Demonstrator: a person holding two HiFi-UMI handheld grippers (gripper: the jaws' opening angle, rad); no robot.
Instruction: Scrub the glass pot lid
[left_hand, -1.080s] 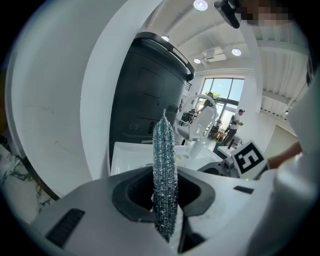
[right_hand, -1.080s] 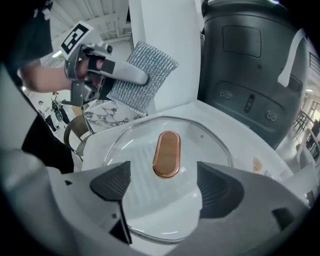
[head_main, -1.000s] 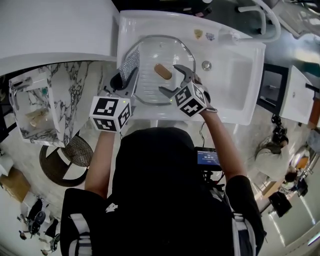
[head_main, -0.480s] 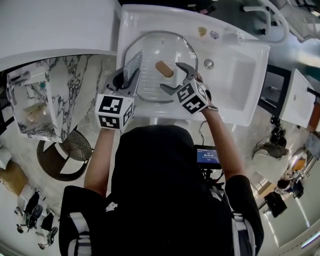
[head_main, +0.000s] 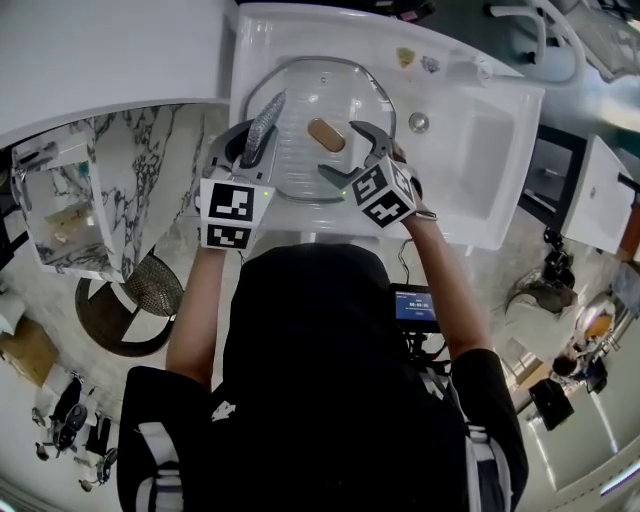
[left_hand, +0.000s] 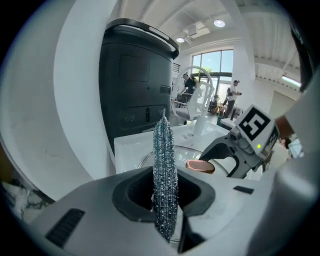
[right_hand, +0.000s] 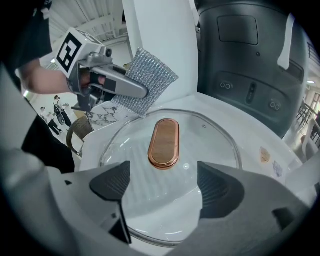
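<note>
In the white sink (head_main: 480, 140): round glass lid (head_main: 310, 90), oval copper-rimmed handle (head_main: 326, 134).

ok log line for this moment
left gripper: shut on scouring pad | right gripper: open, empty, over glass pot lid | lid: flat in sink

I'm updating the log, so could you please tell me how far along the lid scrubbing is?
Done: the glass pot lid lies in the sink, handle up, and the left gripper is shut on the scourer. In hand: the scourer is by the lid's left rim, contact unclear; the right gripper hovers open over the near rim. Left: the scrubbing itself; the glass shows no suds.
</note>
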